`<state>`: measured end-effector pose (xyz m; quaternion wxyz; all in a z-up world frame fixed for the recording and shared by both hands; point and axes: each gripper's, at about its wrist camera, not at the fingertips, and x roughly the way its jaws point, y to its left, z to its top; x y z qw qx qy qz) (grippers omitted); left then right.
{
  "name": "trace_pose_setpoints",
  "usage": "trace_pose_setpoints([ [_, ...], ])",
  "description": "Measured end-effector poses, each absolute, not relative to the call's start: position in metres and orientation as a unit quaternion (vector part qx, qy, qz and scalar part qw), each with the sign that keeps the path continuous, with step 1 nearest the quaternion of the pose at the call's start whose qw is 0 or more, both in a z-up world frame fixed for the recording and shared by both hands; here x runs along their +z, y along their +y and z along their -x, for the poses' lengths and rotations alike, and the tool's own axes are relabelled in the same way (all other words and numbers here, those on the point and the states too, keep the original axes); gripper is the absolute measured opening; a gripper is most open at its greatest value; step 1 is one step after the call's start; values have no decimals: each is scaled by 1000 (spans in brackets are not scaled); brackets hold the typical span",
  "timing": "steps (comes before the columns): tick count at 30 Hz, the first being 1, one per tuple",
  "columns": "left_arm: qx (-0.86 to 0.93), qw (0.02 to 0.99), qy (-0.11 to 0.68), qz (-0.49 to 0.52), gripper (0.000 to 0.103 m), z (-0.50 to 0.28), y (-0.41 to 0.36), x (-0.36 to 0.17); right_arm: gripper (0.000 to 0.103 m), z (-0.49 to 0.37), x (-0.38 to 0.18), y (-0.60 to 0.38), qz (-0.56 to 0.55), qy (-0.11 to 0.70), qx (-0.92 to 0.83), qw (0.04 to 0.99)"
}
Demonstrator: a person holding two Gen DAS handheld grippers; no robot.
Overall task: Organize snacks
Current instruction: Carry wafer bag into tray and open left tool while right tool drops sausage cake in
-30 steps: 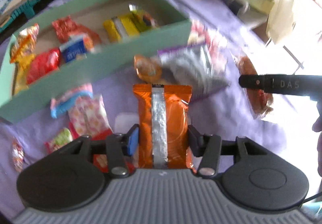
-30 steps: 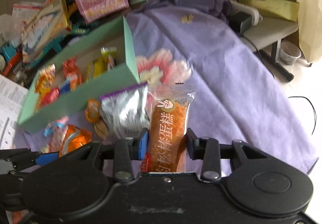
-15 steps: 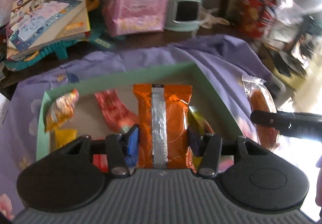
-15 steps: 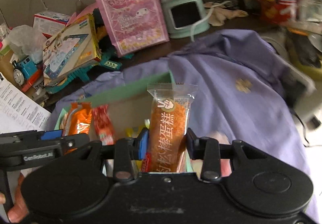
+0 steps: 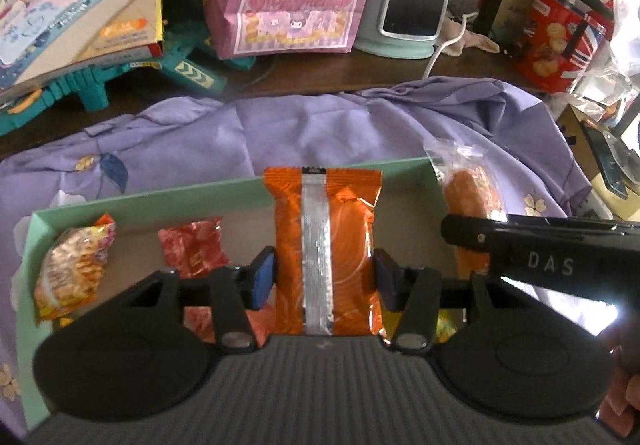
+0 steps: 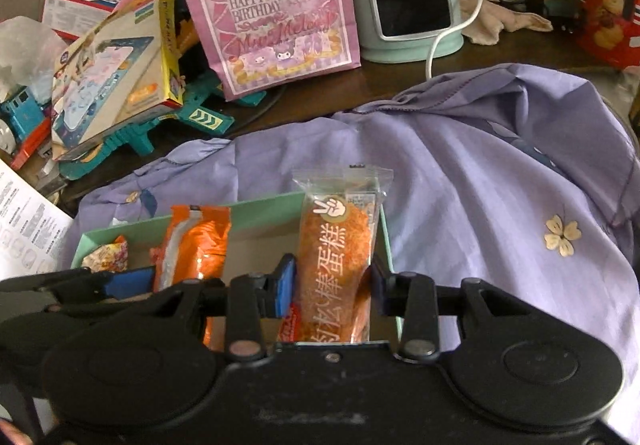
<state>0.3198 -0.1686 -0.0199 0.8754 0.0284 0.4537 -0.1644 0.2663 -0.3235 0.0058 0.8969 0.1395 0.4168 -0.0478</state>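
Two grippers hang over one mint-green box (image 5: 144, 201) lying on a lilac cloth (image 5: 320, 125), each with a snack between its pads while its jaws are opening.

At the left end of the box, seen from the left wrist, a yellow puffed-snack bag (image 5: 72, 273) lies against the left wall, and a red packet (image 5: 192, 253) sits just beside it. Bare cardboard floor shows between the red packet and the far wall. The left gripper (image 5: 324, 281) stands over the middle of the box with an orange foil packet (image 5: 324, 245) upright between its blue pads; the packet's top edge overlaps the far wall, and its sides still touch both pads. More wrappers, red and yellow, peek out under the gripper, too hidden to count.

Further right, the right gripper (image 6: 332, 281) is at the right end of the box, close to the right wall. It carries a clear-wrapped orange cake stick (image 6: 340, 253), upright, with the pads at its sides. Right of the box wall the cloth lies open and unoccupied out to its draped edge.

Behind the cloth the dark counter (image 6: 360, 81) is crowded: one pink gift bag (image 6: 272, 5), one pale green appliance (image 6: 404, 1) and one toy box (image 6: 116, 65), leaving only a narrow strip free.
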Motion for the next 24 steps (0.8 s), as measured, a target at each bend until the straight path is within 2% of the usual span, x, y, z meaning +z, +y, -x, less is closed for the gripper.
trace_pose_setpoints([
  [1,-159,877,453,-28,55,-323,-170,-22,43,-263,6,-326,-142,416,-52,897],
  [2,-150,878,453,-30,60,-326,-171,-24,51,-264,7,-329,-150,411,-53,898],
  [3,-146,878,454,-33,81,-328,-173,-25,74,-261,9,-331,-159,402,-52,900],
  [4,-141,880,452,-35,97,-329,-173,-26,91,-259,11,-333,-166,391,-56,904],
  [5,-136,885,444,-37,101,-328,-172,-25,95,-256,15,-333,-170,377,-60,909],
  [8,-131,887,441,-45,102,-326,-171,-24,95,-250,21,-332,-166,364,-57,915],
  [11,-128,884,449,-40,103,-322,-166,-23,103,-246,24,-330,-168,362,-57,915],
  [24,-119,883,452,-50,103,-268,-145,3,103,-200,46,-314,-166,371,-54,912],
])
